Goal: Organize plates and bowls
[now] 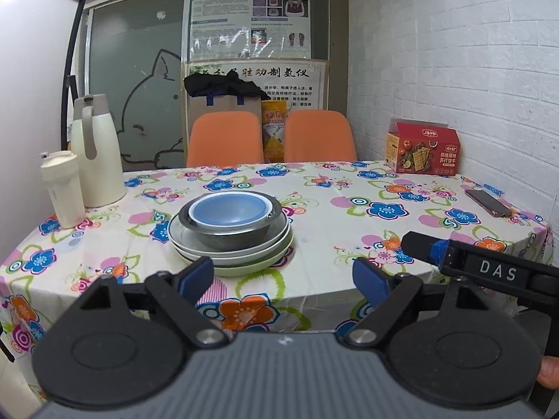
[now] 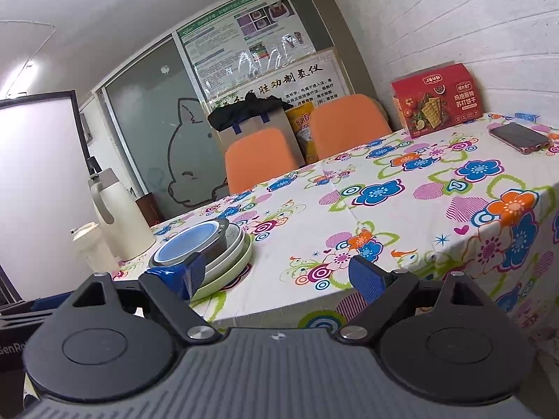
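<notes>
Left wrist view: the left gripper [image 1: 283,277] hangs at the table [image 1: 332,209] edge, fingers [image 1: 195,276] spread wide and holding nothing. Straight ahead, just beyond the left fingertip, sits the stack: a blue bowl [image 1: 229,211] nested in a metal bowl [image 1: 230,228], both on a white plate [image 1: 181,241] over a pale green plate [image 1: 269,262]. The right gripper [image 1: 422,248] pokes in from the right.

Right wrist view: the right gripper's fingers [image 2: 365,277] are spread apart too, empty. The stack lies ahead and left, behind the left fingertip; blue bowl [image 2: 190,241] inside metal bowl [image 2: 220,241], white plate [image 2: 234,244] and green plate [image 2: 241,262] beneath.
</notes>
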The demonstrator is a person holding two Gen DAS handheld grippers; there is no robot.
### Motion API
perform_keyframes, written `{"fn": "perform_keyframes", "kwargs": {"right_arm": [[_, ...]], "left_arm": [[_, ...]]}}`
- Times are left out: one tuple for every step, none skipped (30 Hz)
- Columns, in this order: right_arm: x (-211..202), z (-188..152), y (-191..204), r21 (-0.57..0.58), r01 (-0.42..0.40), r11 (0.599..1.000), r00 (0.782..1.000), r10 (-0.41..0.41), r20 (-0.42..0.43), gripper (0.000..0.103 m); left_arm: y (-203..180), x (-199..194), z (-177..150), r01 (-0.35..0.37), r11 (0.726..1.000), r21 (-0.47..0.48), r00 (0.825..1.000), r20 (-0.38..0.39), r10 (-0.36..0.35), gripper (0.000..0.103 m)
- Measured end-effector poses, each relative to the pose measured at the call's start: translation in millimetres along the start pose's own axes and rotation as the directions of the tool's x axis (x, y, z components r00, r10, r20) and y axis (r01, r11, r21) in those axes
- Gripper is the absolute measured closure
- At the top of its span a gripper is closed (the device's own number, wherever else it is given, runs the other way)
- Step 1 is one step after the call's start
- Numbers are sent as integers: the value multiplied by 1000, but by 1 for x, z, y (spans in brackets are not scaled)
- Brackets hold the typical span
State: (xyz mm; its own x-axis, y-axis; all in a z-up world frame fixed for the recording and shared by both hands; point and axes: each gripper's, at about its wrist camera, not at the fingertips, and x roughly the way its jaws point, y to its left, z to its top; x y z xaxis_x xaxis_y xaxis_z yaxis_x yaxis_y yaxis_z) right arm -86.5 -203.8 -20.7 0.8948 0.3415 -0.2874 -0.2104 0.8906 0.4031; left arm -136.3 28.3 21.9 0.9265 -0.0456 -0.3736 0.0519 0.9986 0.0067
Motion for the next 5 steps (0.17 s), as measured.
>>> {"fn": "perform_keyframes", "kwargs": {"right_arm": [[0,0,0,0,0,1000,1000,0,0,27],[0,0,1,0,0,1000,1000,0,-1,27],[1,-1,1,0,-1,1000,1000,1,-3,27],[1,-1,2,1,1,1000,1000,-1,-4,27],[2,-2,2,1,2,1000,1000,-2,-5,27]], "left_arm": [[1,0,0,3,1000,-6,1000,6,-3,17],[3,0,0,4,1000,-11,1000,12,-4,17],[4,0,0,3,1000,-13,1000,16,-2,17],[5,0,0,-1,1000,-14,1000,17,2,17],[5,0,0,-4,1000,-13,1000,15,4,17]]}}
